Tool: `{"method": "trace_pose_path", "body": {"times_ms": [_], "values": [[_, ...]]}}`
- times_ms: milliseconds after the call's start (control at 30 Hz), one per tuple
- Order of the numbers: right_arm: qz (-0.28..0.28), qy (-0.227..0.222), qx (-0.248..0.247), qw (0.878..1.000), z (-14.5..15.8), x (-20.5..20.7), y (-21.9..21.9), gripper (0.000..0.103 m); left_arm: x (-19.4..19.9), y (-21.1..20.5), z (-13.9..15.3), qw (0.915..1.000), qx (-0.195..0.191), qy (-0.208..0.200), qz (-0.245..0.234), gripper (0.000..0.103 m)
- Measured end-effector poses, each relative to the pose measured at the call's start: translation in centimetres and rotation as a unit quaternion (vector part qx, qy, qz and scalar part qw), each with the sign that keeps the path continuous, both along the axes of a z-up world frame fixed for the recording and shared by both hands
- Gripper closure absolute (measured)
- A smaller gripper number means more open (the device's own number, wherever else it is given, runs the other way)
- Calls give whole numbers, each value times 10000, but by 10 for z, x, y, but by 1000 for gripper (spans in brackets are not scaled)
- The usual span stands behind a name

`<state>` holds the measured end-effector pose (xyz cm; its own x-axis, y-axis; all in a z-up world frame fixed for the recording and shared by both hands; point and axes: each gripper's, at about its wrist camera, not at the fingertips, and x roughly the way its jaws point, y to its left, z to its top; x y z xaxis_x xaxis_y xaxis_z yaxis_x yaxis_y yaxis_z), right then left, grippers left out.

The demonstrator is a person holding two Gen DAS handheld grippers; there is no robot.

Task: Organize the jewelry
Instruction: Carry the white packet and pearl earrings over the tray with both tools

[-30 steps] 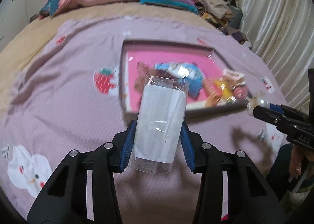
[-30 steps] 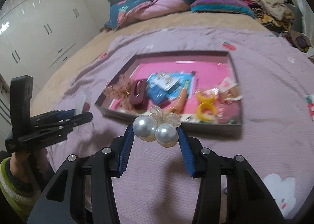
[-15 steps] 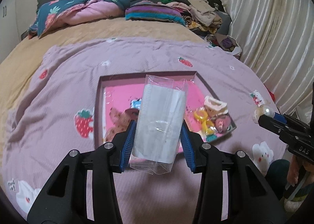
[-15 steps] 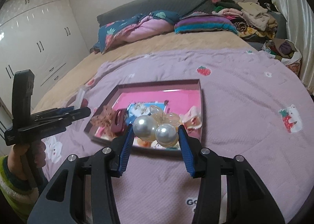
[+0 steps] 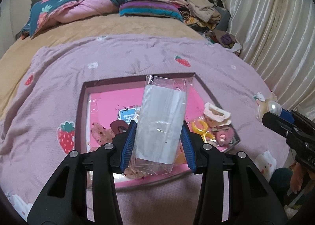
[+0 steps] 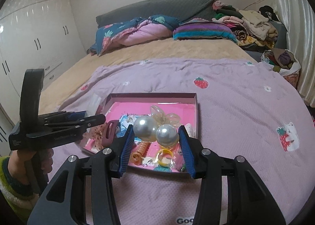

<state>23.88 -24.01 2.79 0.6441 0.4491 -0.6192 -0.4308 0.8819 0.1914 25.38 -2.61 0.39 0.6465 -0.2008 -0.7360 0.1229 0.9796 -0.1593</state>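
My left gripper is shut on a clear plastic sleeve with a white card inside, held upright above the near edge of a tray. My right gripper is shut on a hair ornament of two large pearls with a clear flower behind them, and it shows at the right edge of the left wrist view. The shallow tray with a pink floor lies on a lilac blanket and holds several hair clips, a yellow ring and an orange coil tie. The left gripper appears from the side, over the tray's left rim.
The lilac blanket with strawberry prints covers the near half of a bed. Folded quilts and a clothes pile lie at the head end. White wardrobes stand left, a curtain right.
Both views have pulled back and risen, so the tray now lies lower and closer under the grippers. Sleeve and pearl ornament stay gripped as before.
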Motion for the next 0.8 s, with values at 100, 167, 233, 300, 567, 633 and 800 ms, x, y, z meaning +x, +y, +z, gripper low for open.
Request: {"method": "trace_pose_path", "body": {"times_ms": [100, 167, 233, 300, 567, 633, 800], "values": [[103, 136, -176, 9997, -15, 9, 12, 59, 6, 3, -12, 9999, 17, 120, 38, 67], [197, 274, -255, 9991, -27, 15, 22, 59, 9, 6, -19, 9998, 29, 197, 76, 67], [253, 359, -303, 9986, -36, 19, 30, 59, 12, 10, -26, 9996, 45, 261, 117, 67], [287, 434, -323, 9981, -43, 22, 37, 59, 13, 13, -30, 9994, 53, 302, 161, 67], [662, 601, -504, 9947, -63, 22, 63, 59, 21, 30, -40, 9984, 126, 399, 390, 67], [741, 619, -554, 9938, -67, 22, 69, 59, 22, 33, -42, 9981, 114, 419, 439, 67], [883, 732, -676, 9911, -79, 26, 83, 59, 24, 44, -49, 9971, 142, 508, 553, 67]]}}
